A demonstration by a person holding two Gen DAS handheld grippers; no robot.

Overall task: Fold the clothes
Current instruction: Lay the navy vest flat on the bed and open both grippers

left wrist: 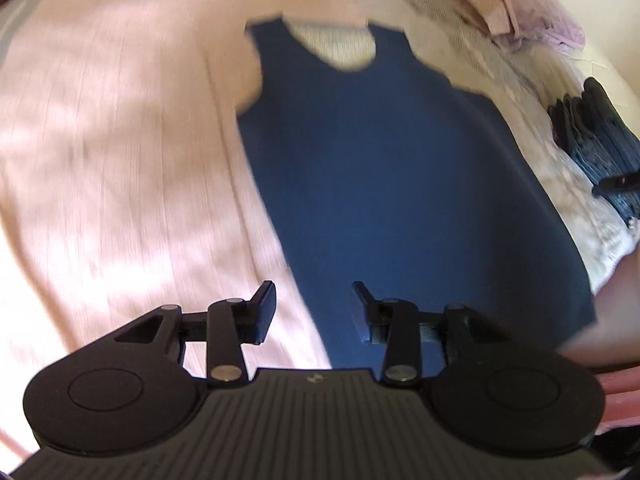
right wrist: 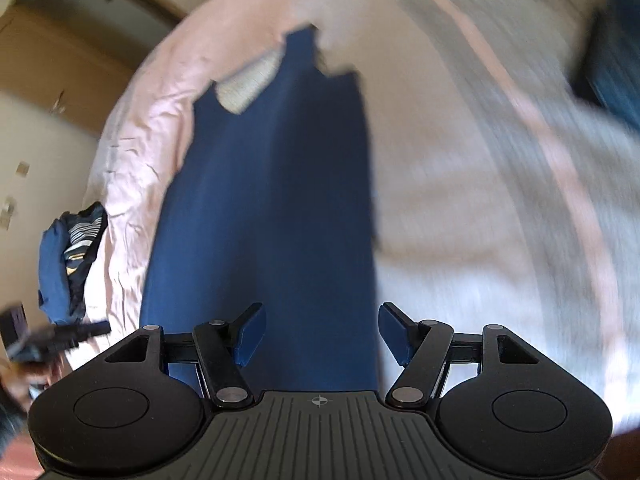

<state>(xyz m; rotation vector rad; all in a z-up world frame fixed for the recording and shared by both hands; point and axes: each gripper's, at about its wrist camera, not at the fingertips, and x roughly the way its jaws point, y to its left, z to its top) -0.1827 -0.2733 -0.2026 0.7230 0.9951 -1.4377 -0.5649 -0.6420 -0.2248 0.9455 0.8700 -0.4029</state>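
A dark blue sleeveless top lies flat on the pink bed sheet, neckline away from me. The right wrist view shows the same blue top as a long narrow strip. My left gripper hovers open over the top's near left edge, with nothing between its fingers. My right gripper is open above the top's near end and holds nothing. Both views are blurred by motion.
Beige and lilac clothes are heaped at the far right of the bed. A dark folded stack lies to the right. A blue and striped bundle sits at the bed's left edge, with floor and a wooden wardrobe beyond.
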